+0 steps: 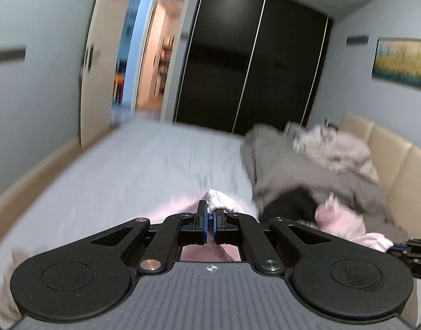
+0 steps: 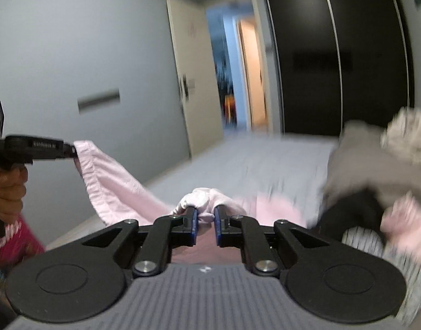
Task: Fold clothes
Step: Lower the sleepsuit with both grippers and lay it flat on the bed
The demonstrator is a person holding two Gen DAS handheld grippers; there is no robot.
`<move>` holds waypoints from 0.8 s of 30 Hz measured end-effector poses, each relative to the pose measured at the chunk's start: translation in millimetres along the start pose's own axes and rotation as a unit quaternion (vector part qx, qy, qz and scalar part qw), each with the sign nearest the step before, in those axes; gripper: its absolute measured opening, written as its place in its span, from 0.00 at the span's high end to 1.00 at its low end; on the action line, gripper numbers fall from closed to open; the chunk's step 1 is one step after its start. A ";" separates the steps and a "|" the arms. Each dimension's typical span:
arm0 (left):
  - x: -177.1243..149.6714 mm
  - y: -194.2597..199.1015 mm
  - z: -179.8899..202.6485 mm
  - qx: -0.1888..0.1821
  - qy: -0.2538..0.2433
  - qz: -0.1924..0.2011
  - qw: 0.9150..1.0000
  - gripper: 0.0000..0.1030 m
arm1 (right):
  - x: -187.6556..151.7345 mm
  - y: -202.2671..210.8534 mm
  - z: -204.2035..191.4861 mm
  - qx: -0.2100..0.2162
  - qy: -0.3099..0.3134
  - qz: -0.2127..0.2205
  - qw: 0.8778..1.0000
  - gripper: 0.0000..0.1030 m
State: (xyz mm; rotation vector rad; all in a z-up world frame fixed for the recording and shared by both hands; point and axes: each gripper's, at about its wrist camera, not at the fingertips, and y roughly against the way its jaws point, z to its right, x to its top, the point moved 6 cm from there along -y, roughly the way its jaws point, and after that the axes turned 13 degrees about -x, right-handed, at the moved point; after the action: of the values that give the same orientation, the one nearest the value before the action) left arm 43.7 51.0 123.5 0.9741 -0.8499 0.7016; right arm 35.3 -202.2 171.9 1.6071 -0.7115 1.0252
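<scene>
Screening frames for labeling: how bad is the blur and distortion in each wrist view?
Left wrist view: strong motion smear on the clothes pile and doorway; the left gripper, shut on the pink garment, stays sharp. Right wrist view: same smear, with the right gripper crisp. Both views show fisheye bending of the wardrobe lines and dark corners.

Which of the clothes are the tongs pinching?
The pale pink garment. Both the left tongs and the right tongs pinch it, while the grey clothes and the black one lie heaped on the bed.
</scene>
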 end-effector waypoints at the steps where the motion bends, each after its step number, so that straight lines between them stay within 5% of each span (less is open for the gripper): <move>1: -20.6 -2.7 -8.4 0.000 0.012 -0.015 1.000 0.99 | -26.0 -4.8 -0.3 0.000 -0.002 -0.023 1.000 0.86; 6: -111.1 -14.5 -50.4 0.000 0.062 -0.085 0.994 0.99 | -136.4 -19.3 -0.5 -0.001 -0.011 -0.120 0.993 0.86; 11: -197.2 -22.3 -66.2 0.007 0.082 -0.136 0.987 0.99 | -237.5 -1.8 12.1 0.007 -0.034 -0.174 0.984 0.86; 16: -252.1 -22.7 -69.9 0.015 0.093 -0.179 0.979 0.99 | -297.4 10.9 8.4 0.022 -0.034 -0.225 0.973 0.86; 24: -317.5 -33.6 -74.1 0.047 0.043 -0.275 0.959 0.98 | -366.5 -4.9 -26.9 0.018 0.020 -0.305 0.952 0.86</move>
State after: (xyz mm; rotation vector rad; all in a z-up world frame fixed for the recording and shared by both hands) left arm -64.3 63.4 -185.7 1.1902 -0.4353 0.3024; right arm -134.6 -193.6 -153.8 1.6779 -0.1383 0.6127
